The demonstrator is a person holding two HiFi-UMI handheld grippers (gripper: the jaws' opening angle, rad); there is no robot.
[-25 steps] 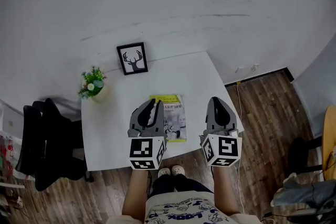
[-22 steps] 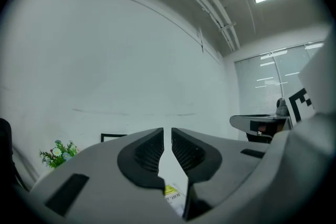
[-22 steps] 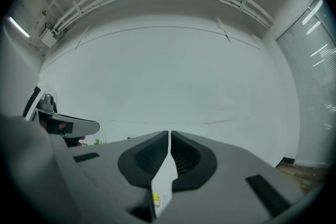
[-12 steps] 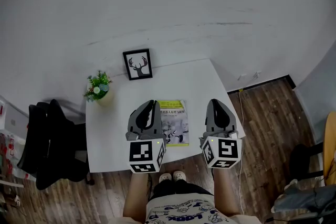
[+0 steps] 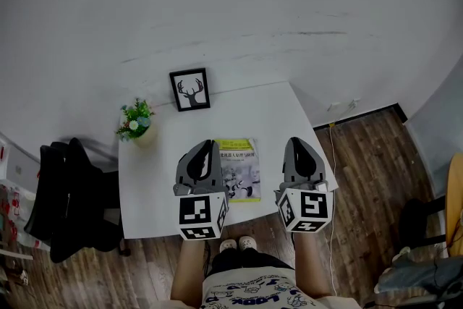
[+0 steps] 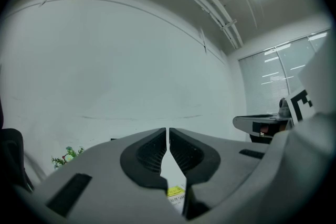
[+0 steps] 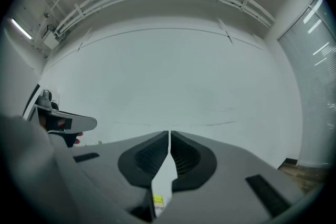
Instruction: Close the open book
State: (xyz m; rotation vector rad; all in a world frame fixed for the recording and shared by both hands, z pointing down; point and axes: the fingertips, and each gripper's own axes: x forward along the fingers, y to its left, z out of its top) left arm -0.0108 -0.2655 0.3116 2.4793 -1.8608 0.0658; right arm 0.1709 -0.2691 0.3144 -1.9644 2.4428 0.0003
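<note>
Earlier agape, my left gripper [image 5: 207, 144] was closing on nothing beside the book [image 5: 239, 168]; my right gripper [image 5: 297, 142] sat shut. Book looked closed: best withdraw without nudging it.

1 table [image 5: 148, 192]. 1 book [image 5: 242, 170]. 1 framed deer picture [image 5: 189, 89]. 1 potted plant [image 5: 135, 119]. 2 grippers: left gripper [image 5: 210, 143], jaws closing on nothing, and right gripper [image 5: 295, 140]. 2 marker cubes [image 5: 200, 216], one per gripper. 1 dark chair [image 5: 69, 192], maybe a second at the right edge, too cropped. 2 shoes [image 5: 246, 234].
</note>
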